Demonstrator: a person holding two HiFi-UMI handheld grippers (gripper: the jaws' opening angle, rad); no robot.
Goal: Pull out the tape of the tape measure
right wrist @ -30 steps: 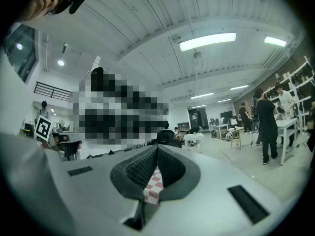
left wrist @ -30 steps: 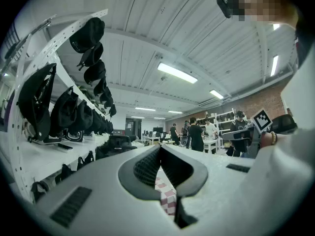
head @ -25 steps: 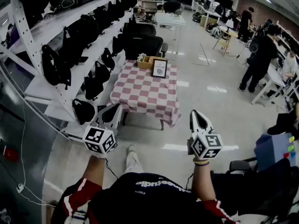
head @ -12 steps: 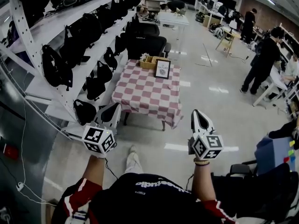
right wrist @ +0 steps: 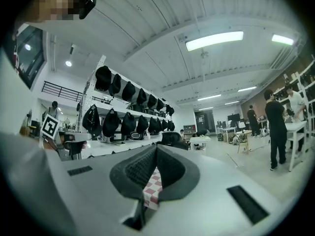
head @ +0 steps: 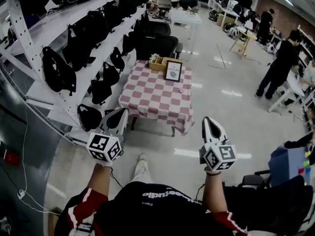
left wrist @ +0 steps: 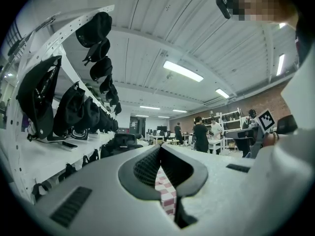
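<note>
Since a second ago, the checkered counter (head: 156,100) is sitting slightly further right in the head view, while both tongs are keeping their places. Left tongs (head: 119,114) and right tongs (head: 209,120) are pointing level, each clenched tip to tip on nothing. Ahead, the counter is carrying a wooden box (head: 158,63) and a framed sign (head: 173,71); the tape measure cannot be made out in any view. Beyond, a person in black (head: 279,65) is standing

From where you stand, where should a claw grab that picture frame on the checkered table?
Probably its top edge, coming down from above: the picture frame stands upright facing you, its top edge is bare, and the wooden box sits close behind at its left.
</note>
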